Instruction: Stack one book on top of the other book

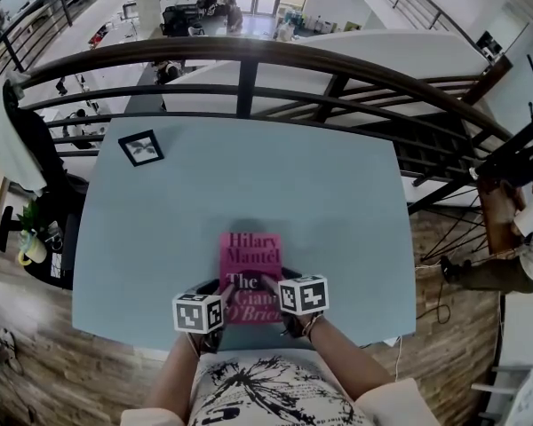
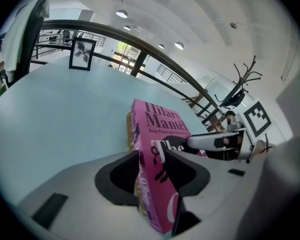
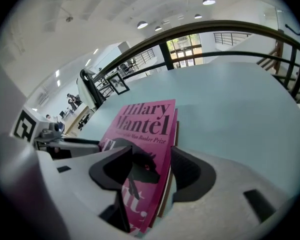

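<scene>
A pink book [image 1: 249,264] printed "Hilary Mantel" lies on the pale blue table [image 1: 320,193], close to its near edge. It rests on a second book whose yellowish page edge [image 2: 130,131] shows under it; a brown edge [image 3: 178,129] peeks out on the other side. My left gripper [image 1: 215,289] is at the pink book's near left corner, its jaws closed over the spine [image 2: 140,184]. My right gripper [image 1: 280,282] is at the near right corner. Its jaws stand wide around the cover [image 3: 145,129] without pressing on it.
A small black picture frame [image 1: 141,147] stands at the table's far left corner. A dark railing [image 1: 249,56] runs just beyond the far edge, with an open drop to a lower floor behind it. The person's arms and patterned shirt [image 1: 266,389] are at the near edge.
</scene>
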A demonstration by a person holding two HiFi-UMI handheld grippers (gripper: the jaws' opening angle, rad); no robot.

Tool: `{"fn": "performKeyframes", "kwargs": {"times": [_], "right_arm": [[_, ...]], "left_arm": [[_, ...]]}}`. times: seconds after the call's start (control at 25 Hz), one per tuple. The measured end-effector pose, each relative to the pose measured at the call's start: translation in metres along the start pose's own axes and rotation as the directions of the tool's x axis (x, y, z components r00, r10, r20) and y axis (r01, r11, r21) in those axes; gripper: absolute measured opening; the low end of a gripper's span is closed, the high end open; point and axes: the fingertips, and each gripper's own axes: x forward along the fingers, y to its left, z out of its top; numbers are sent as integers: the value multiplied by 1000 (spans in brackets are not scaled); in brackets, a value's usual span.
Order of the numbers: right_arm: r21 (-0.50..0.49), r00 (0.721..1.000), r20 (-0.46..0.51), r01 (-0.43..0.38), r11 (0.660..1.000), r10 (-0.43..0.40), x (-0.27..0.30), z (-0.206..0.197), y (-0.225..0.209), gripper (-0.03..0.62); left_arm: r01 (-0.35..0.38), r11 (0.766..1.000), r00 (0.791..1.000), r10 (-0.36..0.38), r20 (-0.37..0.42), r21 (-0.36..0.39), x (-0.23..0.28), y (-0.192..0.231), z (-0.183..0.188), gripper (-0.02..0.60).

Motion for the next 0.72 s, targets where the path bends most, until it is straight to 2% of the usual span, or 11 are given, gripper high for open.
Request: {"fn": "performKeyframes", "kwargs": {"times": [0.2, 0.28, 0.4, 0.56, 0.72], "right_arm": [[-34, 994, 74, 80, 996, -77, -24, 12, 1, 163], [-43, 988, 123, 98, 994, -92, -38, 19, 3, 87], [-84, 973, 213, 111, 990, -91, -60, 34, 12, -6], [-198, 942, 333, 121, 973, -50, -85, 51, 37, -6], [-327, 894, 446, 193, 925, -29, -109, 61, 63, -6]], "left_arm": [[-25, 998, 998, 21, 63, 59, -24, -7, 17, 160], [-34, 995, 995, 24, 100, 98, -36, -13, 25, 154], [-41, 990, 982, 14, 187, 138, -56, -25, 40, 93], [-31, 986, 948, -22, 316, 163, -84, -38, 62, 40], [-39, 968, 911, -67, 407, 247, -112, -51, 78, 20]]}}
